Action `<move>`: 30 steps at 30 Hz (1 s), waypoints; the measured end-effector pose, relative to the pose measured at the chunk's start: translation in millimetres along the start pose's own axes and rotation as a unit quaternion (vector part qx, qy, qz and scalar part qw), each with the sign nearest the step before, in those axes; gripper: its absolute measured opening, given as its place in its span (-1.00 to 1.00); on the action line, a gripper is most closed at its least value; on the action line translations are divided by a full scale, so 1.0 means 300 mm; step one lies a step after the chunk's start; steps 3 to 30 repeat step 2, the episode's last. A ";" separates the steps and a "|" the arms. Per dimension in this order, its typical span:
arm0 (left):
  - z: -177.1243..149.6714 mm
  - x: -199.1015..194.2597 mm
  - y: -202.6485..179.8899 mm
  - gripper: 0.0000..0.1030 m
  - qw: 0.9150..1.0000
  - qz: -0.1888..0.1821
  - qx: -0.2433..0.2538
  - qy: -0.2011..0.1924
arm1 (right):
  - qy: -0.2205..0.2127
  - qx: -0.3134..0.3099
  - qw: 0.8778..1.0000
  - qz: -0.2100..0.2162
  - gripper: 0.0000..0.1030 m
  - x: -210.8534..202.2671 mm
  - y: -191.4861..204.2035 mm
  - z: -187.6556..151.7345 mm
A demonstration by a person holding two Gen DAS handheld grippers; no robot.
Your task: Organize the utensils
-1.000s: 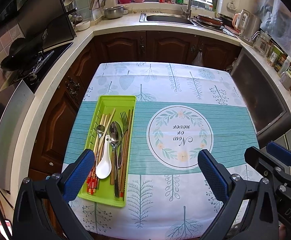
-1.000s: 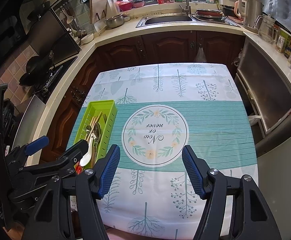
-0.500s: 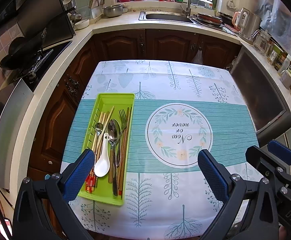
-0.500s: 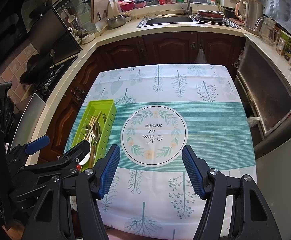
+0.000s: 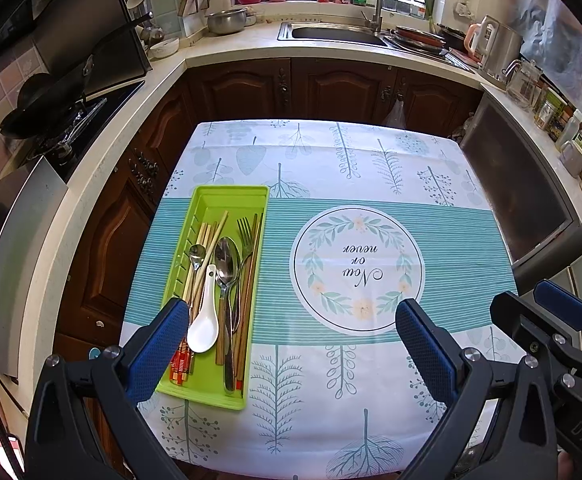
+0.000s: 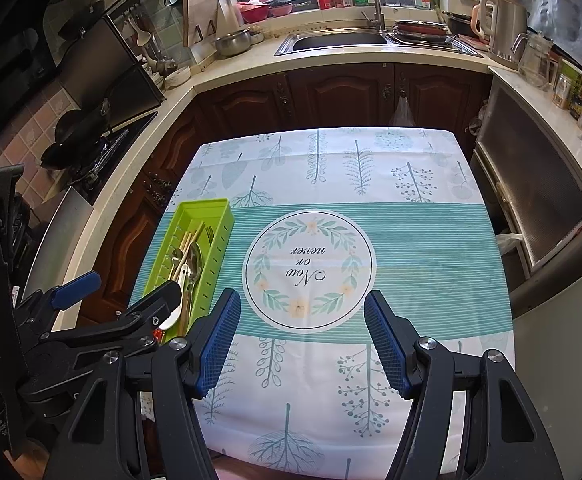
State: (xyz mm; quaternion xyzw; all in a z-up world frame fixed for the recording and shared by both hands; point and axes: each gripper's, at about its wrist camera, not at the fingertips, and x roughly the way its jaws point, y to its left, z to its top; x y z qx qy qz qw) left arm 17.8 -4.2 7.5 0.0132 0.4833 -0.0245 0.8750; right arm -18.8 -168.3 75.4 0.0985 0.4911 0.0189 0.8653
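A green tray lies on the left side of the table and also shows in the right wrist view. It holds a white ceramic spoon, a large metal spoon, a small metal spoon, a fork and several wooden chopsticks. My left gripper is open and empty, high above the table's near edge, its left finger over the tray's near end. My right gripper is open and empty, above the near middle of the table.
The table wears a white and teal cloth with a round wreath print. Wooden cabinets, a sink and a stove with a pan ring the table. An oven stands at the right.
Both grippers have drifted slightly; the table and tray sit a touch higher in the left wrist view. Both stay open and empty. The utensils have not moved.
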 end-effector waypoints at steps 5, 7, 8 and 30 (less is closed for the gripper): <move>0.000 0.000 0.000 0.98 1.000 0.000 0.000 0.000 | 0.000 0.000 1.000 0.000 0.27 0.000 0.001 0.001; 0.000 0.000 0.000 0.98 1.000 0.000 0.000 0.000 | 0.000 0.000 1.000 0.000 0.27 0.000 0.001 0.001; 0.000 0.000 0.000 0.98 1.000 0.000 0.000 0.000 | 0.000 0.000 1.000 0.000 0.27 0.000 0.001 0.001; 0.000 0.000 0.000 0.98 1.000 0.000 0.000 0.000 | 0.000 0.000 1.000 0.000 0.27 0.000 0.001 0.001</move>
